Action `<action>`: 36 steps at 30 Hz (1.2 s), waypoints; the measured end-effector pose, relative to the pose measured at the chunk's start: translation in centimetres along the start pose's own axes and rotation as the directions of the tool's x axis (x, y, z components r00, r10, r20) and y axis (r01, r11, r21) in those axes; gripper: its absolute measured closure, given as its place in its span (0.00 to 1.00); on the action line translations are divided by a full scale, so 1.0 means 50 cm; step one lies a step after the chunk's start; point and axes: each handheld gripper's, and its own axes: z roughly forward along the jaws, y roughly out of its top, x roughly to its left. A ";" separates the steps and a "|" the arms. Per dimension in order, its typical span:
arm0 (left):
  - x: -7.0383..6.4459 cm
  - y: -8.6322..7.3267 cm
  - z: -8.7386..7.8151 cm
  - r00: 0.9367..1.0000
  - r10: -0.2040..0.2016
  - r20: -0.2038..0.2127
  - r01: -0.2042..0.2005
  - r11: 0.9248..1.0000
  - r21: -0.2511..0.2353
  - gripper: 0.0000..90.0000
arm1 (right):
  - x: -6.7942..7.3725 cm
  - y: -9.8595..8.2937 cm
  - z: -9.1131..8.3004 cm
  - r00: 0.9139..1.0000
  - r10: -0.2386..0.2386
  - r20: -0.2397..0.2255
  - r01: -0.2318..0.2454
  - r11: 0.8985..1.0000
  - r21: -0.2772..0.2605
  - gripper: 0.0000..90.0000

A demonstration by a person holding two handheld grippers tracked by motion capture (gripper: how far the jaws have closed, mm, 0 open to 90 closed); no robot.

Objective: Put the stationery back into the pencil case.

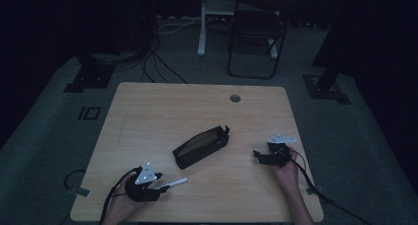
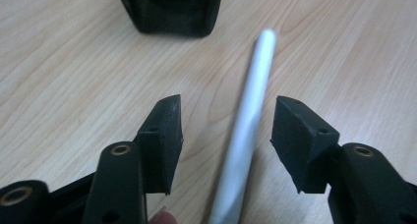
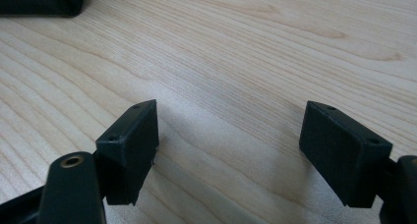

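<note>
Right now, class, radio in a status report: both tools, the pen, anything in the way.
Left tool open, jaws either side of the white pen, not gripping. Right tool open over bare table. Black pouch mid-table, open, clear of the pen.

**Three cameras, one wooden table**

The high view looks forward and down from 6 o'clock, well back, taking in the whole table [image 1: 148,106]. Both gripper views sit low and close over the wood, facing 12 o'clock. All three share the black pouch [image 1: 201,146] [image 2: 169,10] [image 3: 42,0].
</note>
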 end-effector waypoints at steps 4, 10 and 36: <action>-0.001 -0.006 -0.001 1.000 -0.004 0.001 0.004 1.000 0.001 0.54 | 0.000 0.000 0.000 1.000 0.000 0.000 0.000 1.000 0.000 0.25; -0.004 -0.018 0.002 1.000 -0.015 -0.001 0.015 1.000 0.015 0.55 | 0.000 0.000 0.000 1.000 0.000 0.000 0.000 1.000 0.000 0.25; 0.006 -0.030 -0.016 1.000 -0.016 0.006 0.016 1.000 0.025 0.84 | 0.000 0.000 0.000 1.000 -0.001 -0.001 0.001 1.000 0.000 0.25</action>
